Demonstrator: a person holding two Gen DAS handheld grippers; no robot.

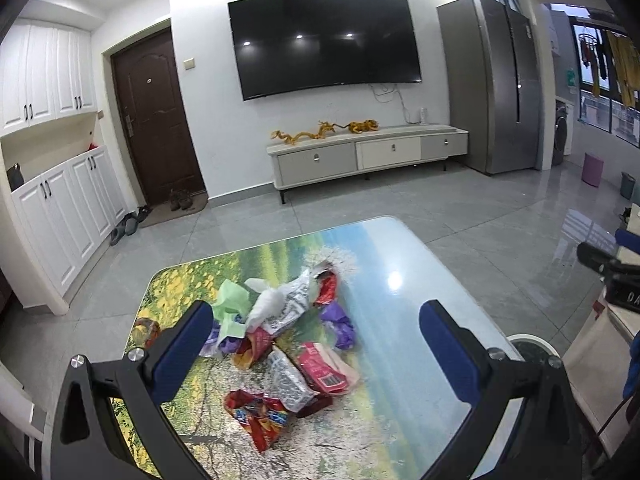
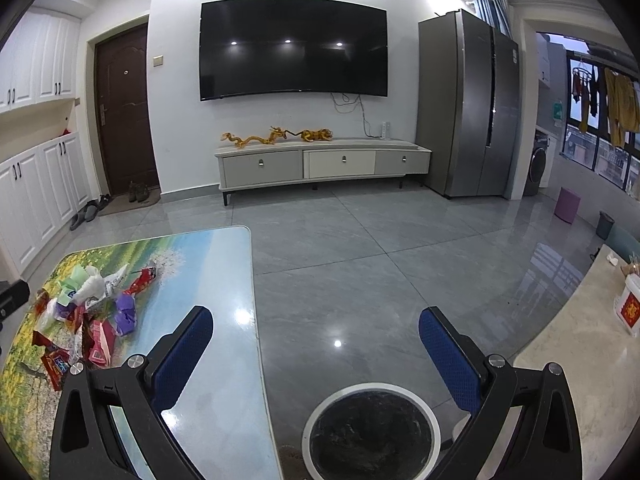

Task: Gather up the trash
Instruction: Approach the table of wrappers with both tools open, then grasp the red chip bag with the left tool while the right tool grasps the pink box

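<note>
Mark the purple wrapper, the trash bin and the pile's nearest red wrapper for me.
purple wrapper (image 1: 339, 322): left wrist view, on its crumpled middle.
trash bin (image 2: 371, 432): right wrist view, on its dark liner inside.
red wrapper (image 1: 258, 416): left wrist view, on its printed face.

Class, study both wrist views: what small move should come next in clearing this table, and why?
Probably lower the left claw onto the wrapper pile and close on one piece. Both claws are open and empty, the pile sits right between the left one's pads, and the bin waits on the floor under the right claw.

home living room | wall TV (image 2: 294, 46) | fridge (image 2: 468, 104) | entry door (image 2: 124, 112)
</note>
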